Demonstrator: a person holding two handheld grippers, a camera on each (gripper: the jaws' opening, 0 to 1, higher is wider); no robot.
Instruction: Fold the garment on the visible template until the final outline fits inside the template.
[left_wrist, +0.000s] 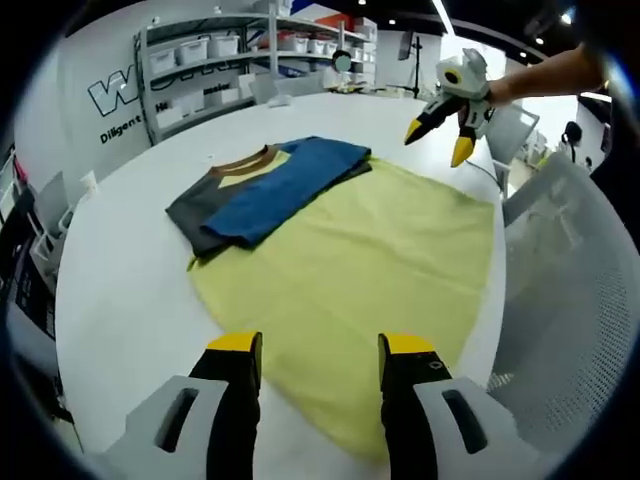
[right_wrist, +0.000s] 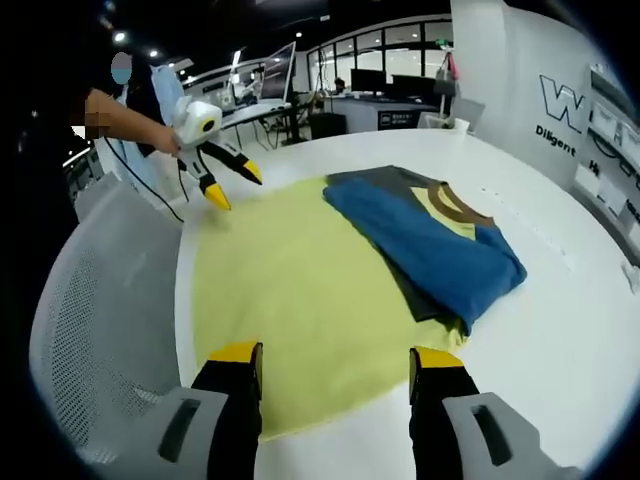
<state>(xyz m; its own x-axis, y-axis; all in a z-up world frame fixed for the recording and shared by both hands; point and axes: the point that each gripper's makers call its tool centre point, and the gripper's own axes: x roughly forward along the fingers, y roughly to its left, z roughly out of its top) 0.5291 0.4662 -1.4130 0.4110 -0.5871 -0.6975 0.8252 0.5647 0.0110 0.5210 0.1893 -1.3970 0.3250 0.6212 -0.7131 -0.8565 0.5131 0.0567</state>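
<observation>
Garment, a folded blue and dark grey T-shirt with a tan collar (left_wrist: 268, 187), lies along one edge of the square yellow cloth template (left_wrist: 370, 270) on the round white desk (left_wrist: 130, 290), slightly overhanging, so either hand-held gripper, left (left_wrist: 312, 352) and right (right_wrist: 328, 360) both wide and empty, should nudge it inward gently.

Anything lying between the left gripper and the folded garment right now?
Only bare yellow template. In the left gripper view it runs unbroken from the open left gripper up to the folded garment; nothing rests on that stretch.
</observation>
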